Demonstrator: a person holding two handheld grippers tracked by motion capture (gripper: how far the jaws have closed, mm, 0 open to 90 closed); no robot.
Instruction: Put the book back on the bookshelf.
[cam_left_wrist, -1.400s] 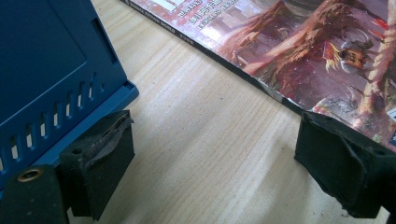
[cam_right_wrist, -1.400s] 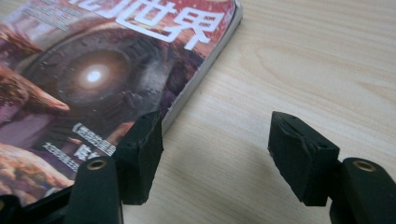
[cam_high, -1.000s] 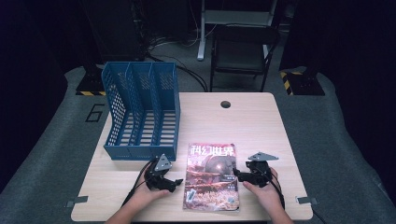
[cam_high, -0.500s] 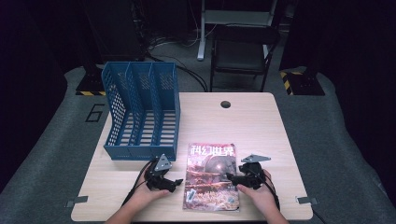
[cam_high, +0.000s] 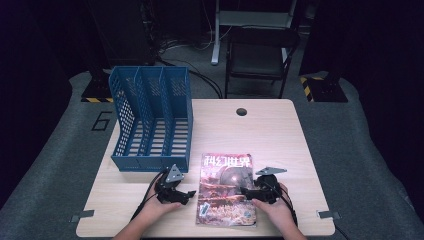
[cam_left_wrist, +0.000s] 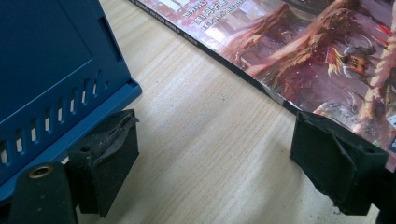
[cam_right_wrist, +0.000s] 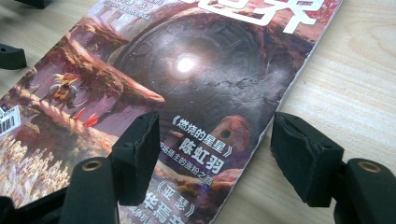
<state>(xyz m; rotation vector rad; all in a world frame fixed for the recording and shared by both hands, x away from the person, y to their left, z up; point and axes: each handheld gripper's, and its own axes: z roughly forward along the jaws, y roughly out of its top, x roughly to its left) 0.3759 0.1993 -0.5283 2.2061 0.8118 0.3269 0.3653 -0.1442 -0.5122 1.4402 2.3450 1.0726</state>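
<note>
A magazine (cam_high: 226, 190) lies flat and face up on the worktop (cam_high: 280, 135), near the person's edge, with a gripper at each long side of it. The left gripper (cam_high: 187, 195) sits at the magazine's nine o'clock side, low on the wood, its jaws apart with nothing between them; they have just been closing a little. In the left gripper view one jaw is at the spine edge of the magazine (cam_left_wrist: 327, 56) and the other close to the base of the blue file rack (cam_left_wrist: 51, 79), with bare wood between. The right gripper (cam_high: 246, 191) comes in from the three o'clock side, and its jaws are also apart: in the right gripper view they straddle the open edge of the magazine (cam_right_wrist: 196, 79), one jaw above the cover, the other over the wood, neither pressing yet. That placement looks like preparation to pinch the edge and lift it, with the left gripper ready to steady or take the spine.

The file rack (cam_high: 152, 120), three slots wide, stands at the magazine's eleven o'clock, just beside the left gripper, and seems the likely destination. Its front lip leaves the left hand little room. A cable hole (cam_high: 242, 111) sits at twelve o'clock, well apart. Beyond the worktop stands a chair (cam_high: 260, 55).
</note>
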